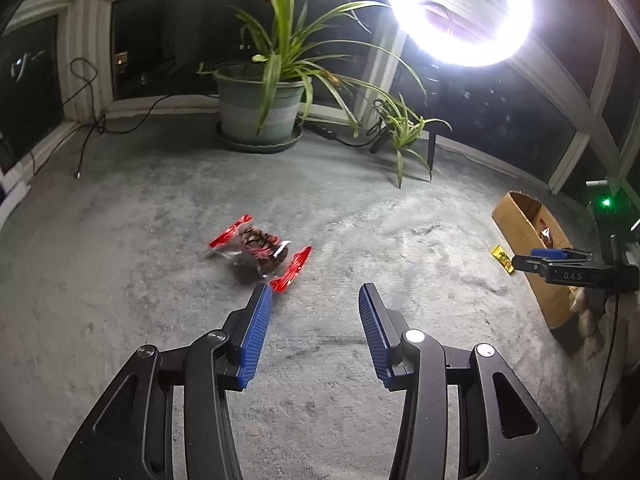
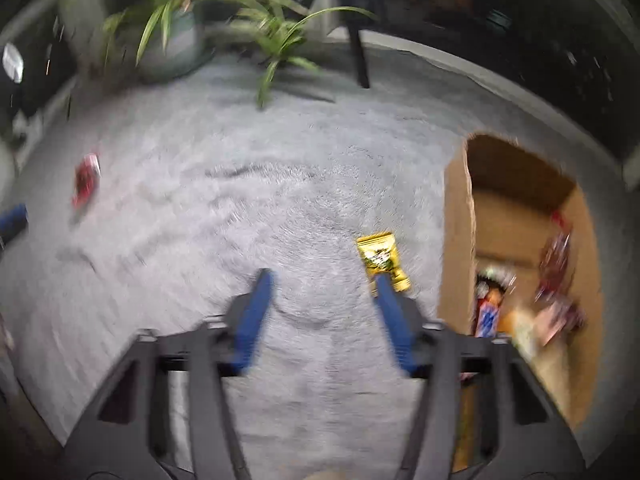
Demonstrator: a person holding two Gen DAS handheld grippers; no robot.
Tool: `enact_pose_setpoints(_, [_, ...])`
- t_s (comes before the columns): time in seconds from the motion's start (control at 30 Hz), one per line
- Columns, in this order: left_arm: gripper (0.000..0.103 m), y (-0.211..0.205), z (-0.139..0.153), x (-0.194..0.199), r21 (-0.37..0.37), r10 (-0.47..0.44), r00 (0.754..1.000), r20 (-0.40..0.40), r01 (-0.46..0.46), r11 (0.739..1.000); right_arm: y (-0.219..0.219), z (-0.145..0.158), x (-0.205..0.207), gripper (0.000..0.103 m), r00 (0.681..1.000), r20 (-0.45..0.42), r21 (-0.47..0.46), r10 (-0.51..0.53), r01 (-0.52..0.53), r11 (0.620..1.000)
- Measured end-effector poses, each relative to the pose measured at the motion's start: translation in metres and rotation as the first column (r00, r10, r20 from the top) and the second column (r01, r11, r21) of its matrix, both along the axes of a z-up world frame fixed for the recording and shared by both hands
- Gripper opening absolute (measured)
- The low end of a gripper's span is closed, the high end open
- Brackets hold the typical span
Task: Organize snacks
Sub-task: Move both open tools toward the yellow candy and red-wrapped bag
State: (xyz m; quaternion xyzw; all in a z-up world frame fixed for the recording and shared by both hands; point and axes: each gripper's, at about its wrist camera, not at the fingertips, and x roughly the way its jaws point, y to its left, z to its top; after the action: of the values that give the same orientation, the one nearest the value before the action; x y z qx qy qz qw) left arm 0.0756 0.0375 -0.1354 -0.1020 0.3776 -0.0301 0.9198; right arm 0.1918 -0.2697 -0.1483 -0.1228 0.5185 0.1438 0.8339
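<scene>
Looking down both wrist cameras, I am seeing grey carpet (image 1: 160, 340) filling most of each frame. In the left wrist view, the left tool (image 1: 316, 294) is sitting at the bottom centre with its blue pads (image 1: 256, 332) standing apart and nothing between them. Just above the left pad's tip, a little left of centre, a red snack packet (image 1: 260, 254) with a clear middle is lying on the carpet, near the pad; I cannot tell whether they are touching. At the right edge of that frame I am catching the right tool (image 1: 540, 258) from the side, in front of an open cardboard box (image 1: 516, 224), with a yellow snack packet (image 1: 502, 257) lying on the carpet just to its left. The right wrist view is blurred: the right tool (image 2: 324, 278) is at the bottom centre, its pads spread with only carpet between them. The yellow snack packet (image 2: 382, 260) is lying just beyond the right-hand pad, partly covered by its tip. The cardboard box (image 2: 458, 220) is filling the right side of the frame with several wrapped snacks (image 2: 556, 264) inside. The red snack packet (image 2: 86, 184) is showing small at the far left. A potted plant (image 1: 272, 92) is standing at the top centre of the left view, under a bright ring light (image 1: 460, 8).
</scene>
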Motion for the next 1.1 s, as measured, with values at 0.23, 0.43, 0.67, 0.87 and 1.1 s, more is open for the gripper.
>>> enact_pose_setpoints(0.23, [0.044,0.014,-0.012,-0.006,-0.057,0.029,0.999,-0.025,-0.030,0.998,-0.013,-0.013,0.033,0.032,0.994,-0.104,-0.047,-0.025,0.020,0.999])
enact_pose_setpoints(0.43, [0.044,0.024,-0.014,-0.018,-0.078,0.041,0.999,-0.015,-0.042,0.996,-0.008,-0.029,0.054,0.032,0.984,-0.176,-0.090,-0.011,-0.005,0.996])
enact_pose_setpoints(0.67, [0.044,0.030,-0.004,-0.027,-0.100,0.037,0.999,0.024,-0.035,0.994,0.001,-0.045,0.069,0.044,0.976,-0.217,-0.264,0.028,-0.086,0.961])
enact_pose_setpoints(0.87, [0.044,0.032,0.002,-0.033,-0.105,0.031,0.998,0.047,-0.026,0.994,0.013,-0.051,0.079,0.044,0.957,-0.279,-0.274,0.077,-0.156,0.949])
enact_pose_setpoints(1.1, [0.044,0.033,0.007,-0.041,-0.106,0.032,0.998,0.061,-0.025,0.994,0.018,-0.057,0.101,0.047,0.904,-0.409,-0.210,0.122,-0.224,0.952])
